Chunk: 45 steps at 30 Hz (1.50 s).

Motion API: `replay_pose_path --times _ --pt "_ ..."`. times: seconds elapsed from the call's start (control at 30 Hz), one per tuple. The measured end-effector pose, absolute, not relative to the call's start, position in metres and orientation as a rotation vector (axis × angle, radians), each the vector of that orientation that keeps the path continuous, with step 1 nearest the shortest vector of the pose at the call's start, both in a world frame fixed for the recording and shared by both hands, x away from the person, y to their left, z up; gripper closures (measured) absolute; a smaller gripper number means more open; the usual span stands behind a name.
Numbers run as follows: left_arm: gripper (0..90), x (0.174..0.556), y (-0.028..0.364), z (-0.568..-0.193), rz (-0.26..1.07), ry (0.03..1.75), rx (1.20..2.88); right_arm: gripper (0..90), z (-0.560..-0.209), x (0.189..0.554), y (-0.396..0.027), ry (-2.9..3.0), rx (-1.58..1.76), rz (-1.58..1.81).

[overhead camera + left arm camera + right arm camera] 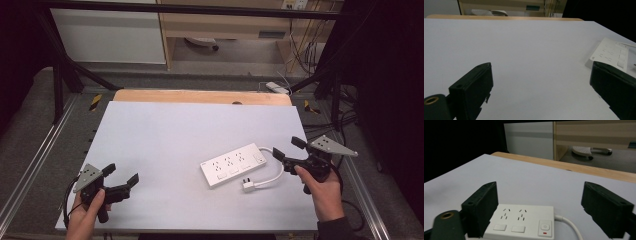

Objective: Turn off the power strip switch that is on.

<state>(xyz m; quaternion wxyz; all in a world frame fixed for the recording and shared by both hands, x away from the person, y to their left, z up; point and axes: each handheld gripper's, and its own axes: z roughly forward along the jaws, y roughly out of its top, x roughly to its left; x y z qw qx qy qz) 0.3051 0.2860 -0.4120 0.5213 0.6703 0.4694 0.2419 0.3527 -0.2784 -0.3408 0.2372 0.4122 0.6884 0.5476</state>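
Nothing looks begun: the white power strip lies untouched on the bench at the near right, while the left gripper and right gripper hover with fingers apart.

grey floor | wooden cabinet | white panel

power strip: glossy white plastic | table: matt white, wooden edge
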Motion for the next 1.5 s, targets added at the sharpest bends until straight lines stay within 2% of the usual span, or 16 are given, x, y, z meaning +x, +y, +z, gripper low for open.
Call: replay_pose_path --times 0.33,0.5,0.6,0.73,1.5 --pt "5.1 0.303 0.29 -0.408 0.615 1.122 1.573 61.2 -0.331 0.354 -0.26 1.925 1.043 1.482" --pt "5.1 0.303 0.29 -0.408 0.622 1.127 1.574 79.2 -0.331 0.357 -0.251 1.937 1.013 1.48" --pt "5.1 0.304 0.289 -0.409 0.617 1.124 1.587 86.2 -0.332 0.359 -0.245 1.952 1.005 1.475" --pt "5.1 0.303 0.289 -0.408 0.625 1.125 1.58 90.0 -0.33 0.361 -0.238 1.969 0.988 1.484" --pt "5.2 0.306 0.288 -0.411 0.623 1.154 1.615 90.0 -0.335 0.363 -0.212 2.034 0.939 1.502"
